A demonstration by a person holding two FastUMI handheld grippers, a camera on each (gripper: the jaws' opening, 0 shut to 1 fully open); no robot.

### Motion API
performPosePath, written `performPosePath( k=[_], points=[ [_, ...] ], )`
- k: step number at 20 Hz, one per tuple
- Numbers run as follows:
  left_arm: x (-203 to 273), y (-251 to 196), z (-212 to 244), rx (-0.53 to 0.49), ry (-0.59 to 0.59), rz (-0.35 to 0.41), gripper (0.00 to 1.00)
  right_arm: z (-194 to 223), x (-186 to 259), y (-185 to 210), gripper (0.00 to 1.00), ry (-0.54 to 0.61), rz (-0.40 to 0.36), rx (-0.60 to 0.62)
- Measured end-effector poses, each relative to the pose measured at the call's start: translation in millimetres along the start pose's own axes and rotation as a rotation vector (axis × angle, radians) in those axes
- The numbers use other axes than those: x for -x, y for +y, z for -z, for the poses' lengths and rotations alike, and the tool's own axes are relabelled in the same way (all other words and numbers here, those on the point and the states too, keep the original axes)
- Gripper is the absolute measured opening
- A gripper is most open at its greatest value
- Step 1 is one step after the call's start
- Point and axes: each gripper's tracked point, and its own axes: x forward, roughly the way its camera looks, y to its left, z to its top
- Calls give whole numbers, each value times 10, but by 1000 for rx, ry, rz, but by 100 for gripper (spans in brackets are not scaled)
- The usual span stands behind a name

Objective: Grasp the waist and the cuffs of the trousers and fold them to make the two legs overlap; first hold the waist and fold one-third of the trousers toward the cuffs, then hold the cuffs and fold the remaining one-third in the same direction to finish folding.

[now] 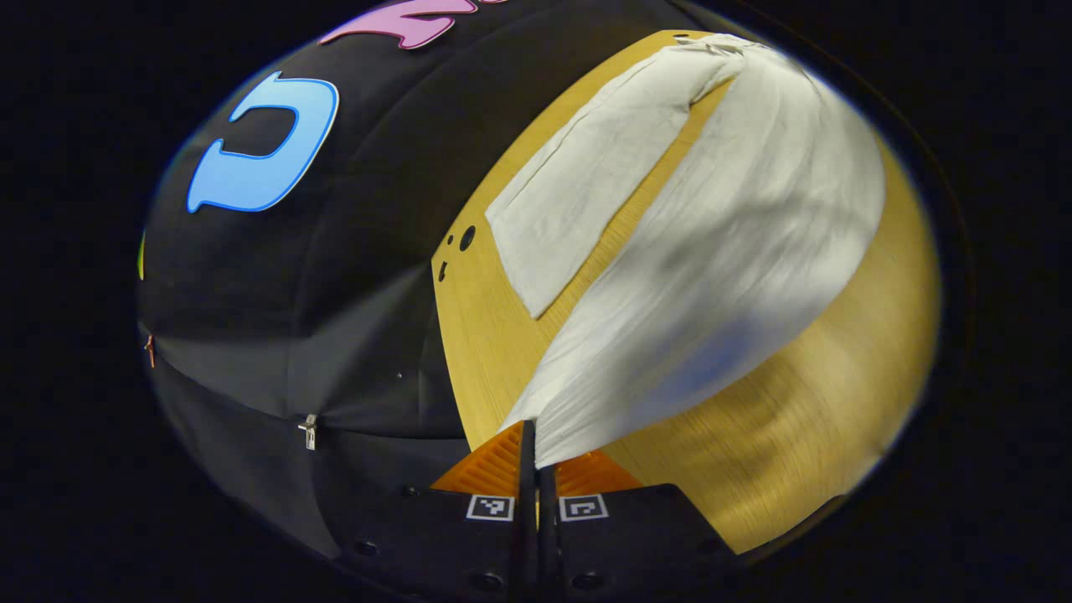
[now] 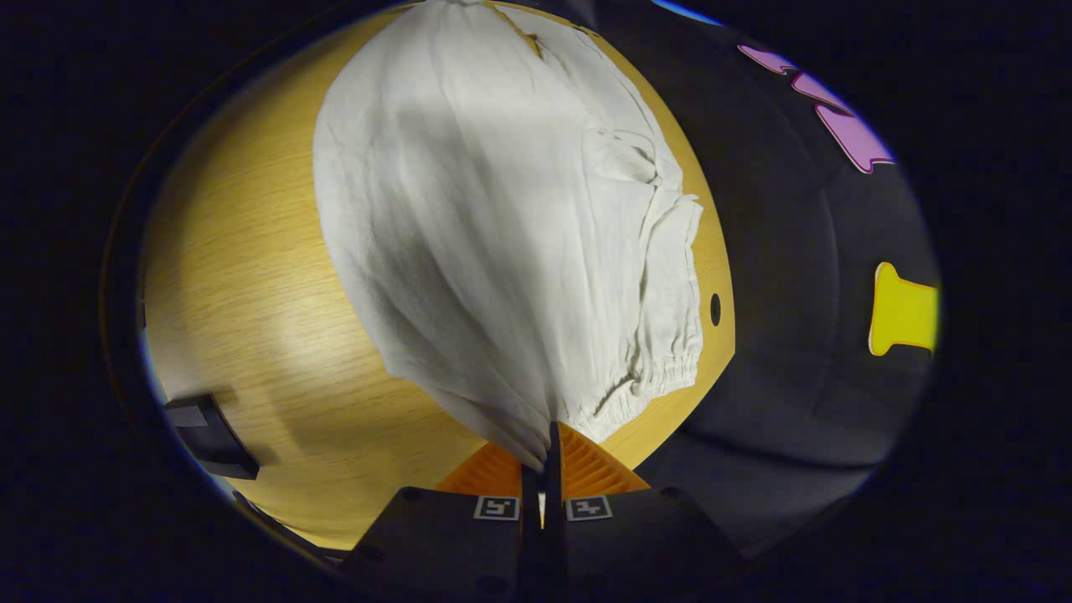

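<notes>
White trousers are spread over a wooden table. In the left gripper view one leg lies flat while the other rises off the table toward me. My left gripper is shut on that raised leg's cuff end. In the right gripper view the trousers hang up from the table, and the gathered elastic waistband droops on the right. My right gripper is shut on the waist edge, the cloth pinched between its fingers.
The table's edge runs close beside the trousers, with the black booth wall beyond it. Small round holes sit near that edge. A dark angular object lies at the table's left in the right gripper view.
</notes>
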Motion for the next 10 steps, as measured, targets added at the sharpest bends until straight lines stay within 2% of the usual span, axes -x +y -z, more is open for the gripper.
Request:
performPosePath(
  k=[6,10],
  points=[
    [-327,506,-556,104,-50,-11,6,-147,50,-704,5,-19,39,-144],
    [-582,833,-948,155,-78,10,6,-287,-140,-1261,5,-39,58,-223]
  ],
)
